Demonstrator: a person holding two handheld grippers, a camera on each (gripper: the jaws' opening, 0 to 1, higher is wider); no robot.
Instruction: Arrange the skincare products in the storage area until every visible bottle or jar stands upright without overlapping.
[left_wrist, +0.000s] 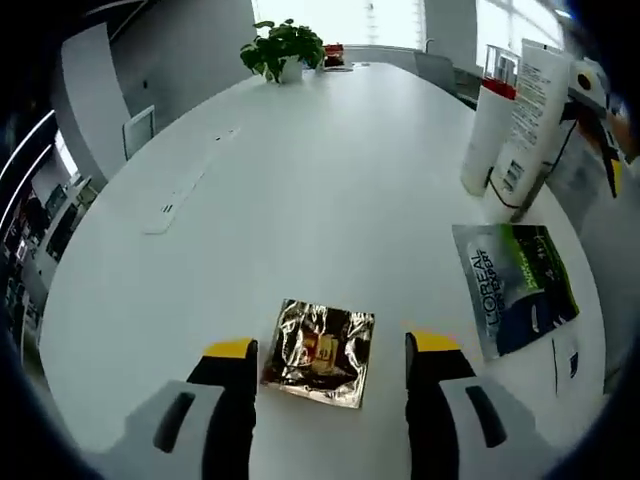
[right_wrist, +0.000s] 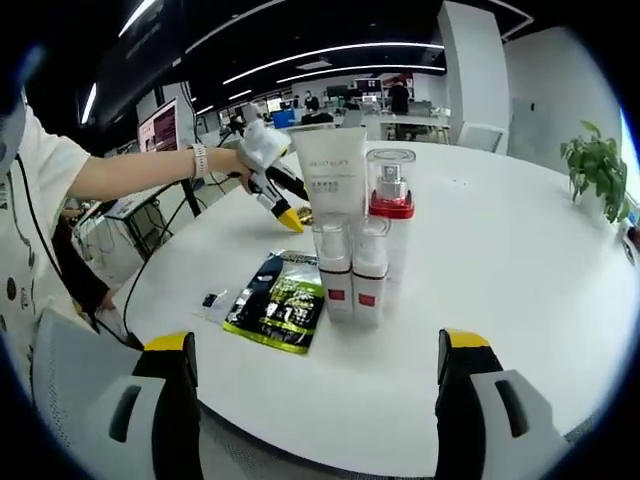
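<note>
On the white oval counter (right_wrist: 520, 260) a cluster of skincare products stands upright, and the rest is placed relative to it. In the right gripper view the cluster is straight ahead: a tall white tube (right_wrist: 329, 172) standing on its cap with its long axis vertical, a white pump bottle with a red collar and clear cap (right_wrist: 391, 210) just beside it, and two small clear-capped bottles (right_wrist: 350, 268) in front, side by side and touching, each with a red square label. All four point straight up.

Just beside the cluster, on the side toward the person, a black-and-green L'Oreal sachet (right_wrist: 276, 300) lies flat, its long axis running roughly away from the cluster's base. In the left gripper view the same sachet (left_wrist: 515, 285) lies below the white tube (left_wrist: 525, 125) and pump bottle (left_wrist: 488, 125), and its printed lettering runs along its length.

Well apart from the cluster, a small shiny foil sachet (left_wrist: 320, 352) lies flat between the left gripper (left_wrist: 332, 350) jaws, which are spread wide and touch nothing. In the right gripper view that gripper (right_wrist: 285, 208) is held by a person's hand (right_wrist: 225, 160), yellow tips down at the counter behind the cluster.

The right gripper (right_wrist: 318, 352) jaws are released and wide apart, short of the cluster.

A potted plant (left_wrist: 283, 48) stands at the far end of the counter.
</note>
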